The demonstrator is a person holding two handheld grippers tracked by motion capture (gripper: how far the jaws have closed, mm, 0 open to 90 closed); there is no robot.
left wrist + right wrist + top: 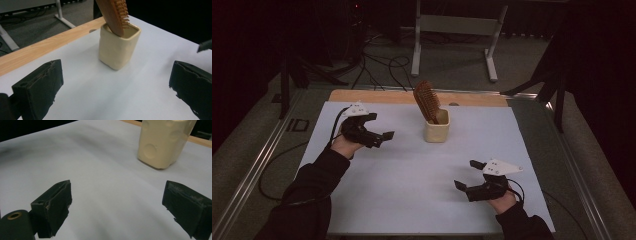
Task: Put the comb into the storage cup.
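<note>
We're between moves: the wooden hairbrush (427, 101) stands bristle end up, leaning in the cream cup (436, 128) near the table's far edge, middle. Both claws gape wide and carry nothing. Our left gripper (384, 136) hovers just left of the cup, jaws aimed at it; our right gripper (468, 175) sits low toward the near right corner. Next, we judge, someone must close on the brush or cup squarely.

Both dark-sleeved forearms reach in from the near edge, the left black two-jaw claw (379, 135) held farther forward with its jaws spread wide and empty, the right black two-jaw claw (468, 174) nearer, likewise wide apart.
</note>
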